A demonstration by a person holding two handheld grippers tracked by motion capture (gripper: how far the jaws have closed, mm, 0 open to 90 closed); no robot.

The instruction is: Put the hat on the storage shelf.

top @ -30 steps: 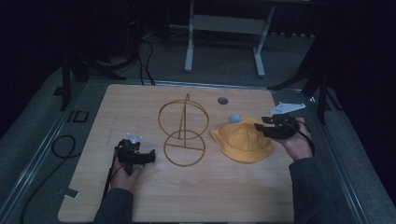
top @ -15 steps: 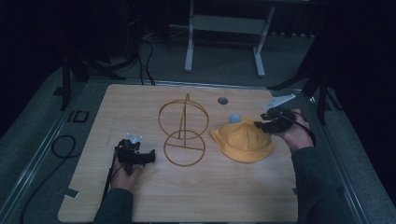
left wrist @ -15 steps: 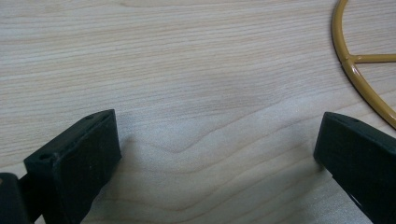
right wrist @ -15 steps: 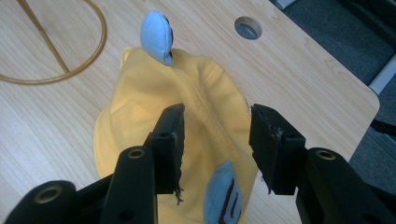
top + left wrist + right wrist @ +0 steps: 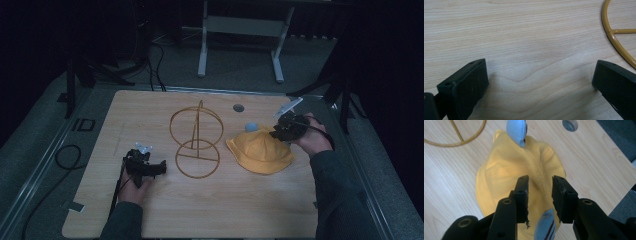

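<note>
The yellow hat lies flat on the right half of the bench, just right of the gold wire stand, and the right tongs hang over its crown with their jaws partly spread on either side of the raised centre seam, not yet pinching the cloth as far as the right gripper view shows. The likeliest trouble, I judge, is a thin grip: if the jaws close on the seam ridge alone, the soft fabric may slide out as the hat is lifted, or the hat may hang lopsided and drag its brim. A pale blue tab sits at the hat's far edge and another blue tab lies right under the jaws (it could get caught in the pinch instead of the crown). A sweep to the left could also knock the light stand, whose upright hoop looks easy to tip. The left tongs rest wide apart on bare wood near the stand's base ring, holding nothing, so they are not steadying it.
</note>
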